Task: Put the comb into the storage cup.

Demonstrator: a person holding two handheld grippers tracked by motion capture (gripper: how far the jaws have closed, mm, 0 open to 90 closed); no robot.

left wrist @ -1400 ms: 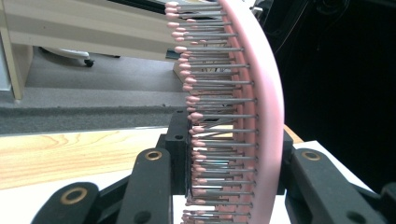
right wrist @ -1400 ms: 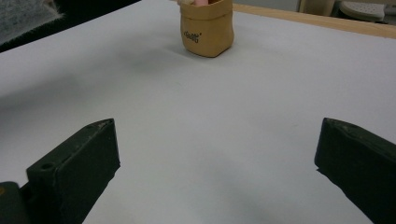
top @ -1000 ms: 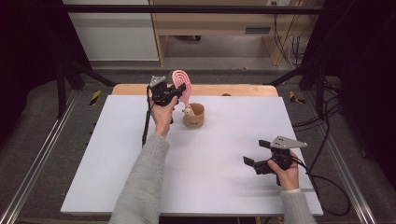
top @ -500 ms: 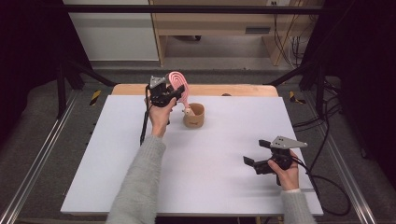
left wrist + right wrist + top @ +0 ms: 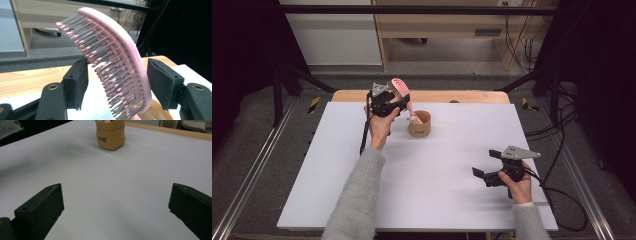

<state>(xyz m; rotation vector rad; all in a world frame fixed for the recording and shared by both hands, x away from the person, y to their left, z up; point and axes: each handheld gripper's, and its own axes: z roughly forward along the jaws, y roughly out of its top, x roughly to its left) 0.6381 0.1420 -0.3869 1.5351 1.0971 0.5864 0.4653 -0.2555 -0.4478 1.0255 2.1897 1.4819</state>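
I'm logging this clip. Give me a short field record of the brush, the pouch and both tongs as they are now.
brush: pink, handle down in the pouch, head leaning out
pouch: tan, upright, far side of the table
left tongs: jaws just opened, either side of the brush, pads off it
right tongs: open, nothing between, low over the table

Brush [image 5: 402, 95] stands in pouch [image 5: 420, 125] — table's [image 5: 452, 190] far side.
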